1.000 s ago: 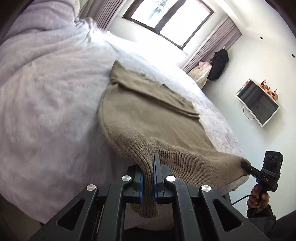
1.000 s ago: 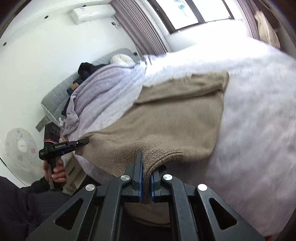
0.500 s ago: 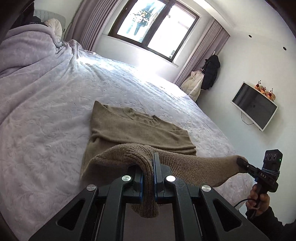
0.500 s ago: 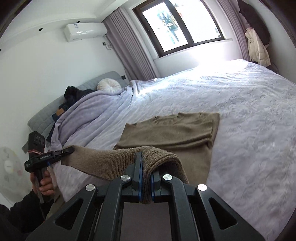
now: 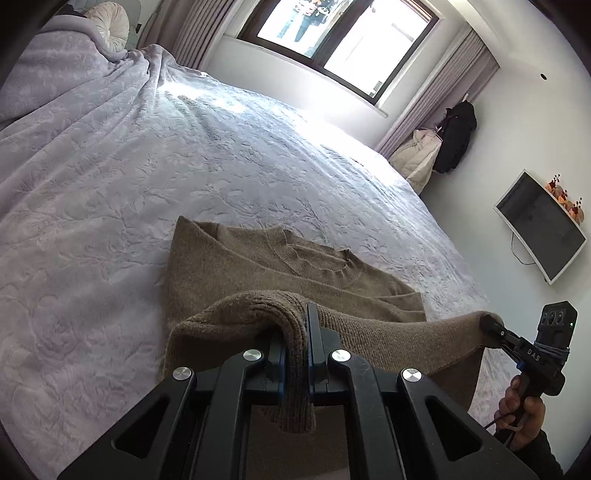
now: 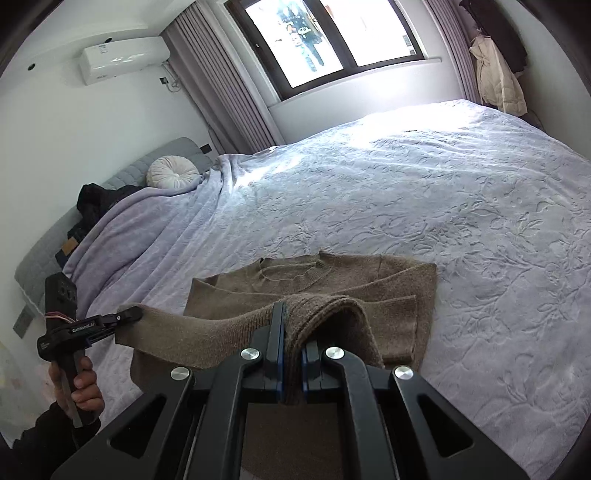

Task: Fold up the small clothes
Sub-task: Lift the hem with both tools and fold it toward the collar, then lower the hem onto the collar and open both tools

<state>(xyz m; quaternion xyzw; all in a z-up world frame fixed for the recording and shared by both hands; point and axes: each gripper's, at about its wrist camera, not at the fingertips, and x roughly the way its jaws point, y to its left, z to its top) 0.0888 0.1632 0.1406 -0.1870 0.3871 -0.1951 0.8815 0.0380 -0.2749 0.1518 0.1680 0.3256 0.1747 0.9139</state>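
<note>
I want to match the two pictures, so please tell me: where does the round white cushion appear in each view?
Left wrist view: the cushion sits at the top left corner, above the raised blanket.
Right wrist view: the cushion sits left of centre in the upper half, against the grey headboard.
Shared landmark: the window behind the bed.

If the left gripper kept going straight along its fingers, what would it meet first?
Probably the flat upper part of the brown knit sweater, near its collar, lying on the lilac embossed bedspread. The left gripper is already shut on the sweater's lifted hem. Depth is uncertain.
</note>
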